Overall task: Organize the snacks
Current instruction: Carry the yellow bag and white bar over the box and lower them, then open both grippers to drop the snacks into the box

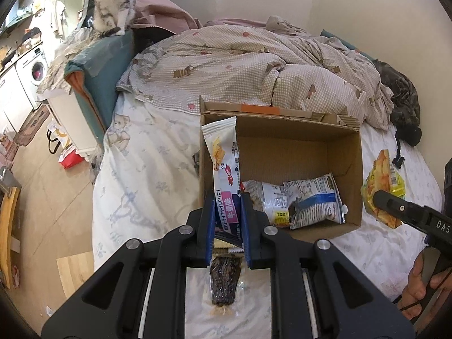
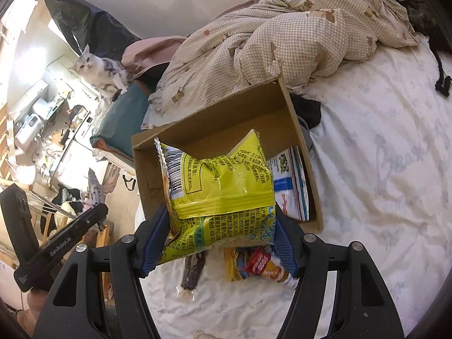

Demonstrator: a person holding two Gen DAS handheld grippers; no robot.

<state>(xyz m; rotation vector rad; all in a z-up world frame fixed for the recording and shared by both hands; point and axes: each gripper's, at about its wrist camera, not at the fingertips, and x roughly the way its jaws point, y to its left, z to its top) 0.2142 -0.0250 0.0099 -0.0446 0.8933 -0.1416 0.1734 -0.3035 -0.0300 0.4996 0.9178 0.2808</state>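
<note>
An open cardboard box (image 1: 349, 169) sits on the bed, with two white-and-blue snack bags (image 1: 308, 200) inside. My left gripper (image 1: 227, 197) is shut on a long white cracker packet (image 1: 223, 163), held upright over the box's near left corner. My right gripper (image 2: 220, 220) is shut on a yellow chip bag (image 2: 217, 186), held above the box (image 2: 197, 124) near its front edge. In the left wrist view the chip bag (image 1: 381, 189) hangs right of the box. A dark jerky-like packet (image 1: 224, 285) and a small yellow-red snack bag (image 2: 254, 262) lie on the sheet under the grippers.
A rumpled checked duvet (image 1: 240, 65) lies behind the box. A cat (image 1: 113, 2) sits on a teal cushion at the bed's left corner. The white sheet (image 2: 381, 183) spreads to the right. A dark garment (image 1: 401, 93) lies by the wall. The floor at left is cluttered.
</note>
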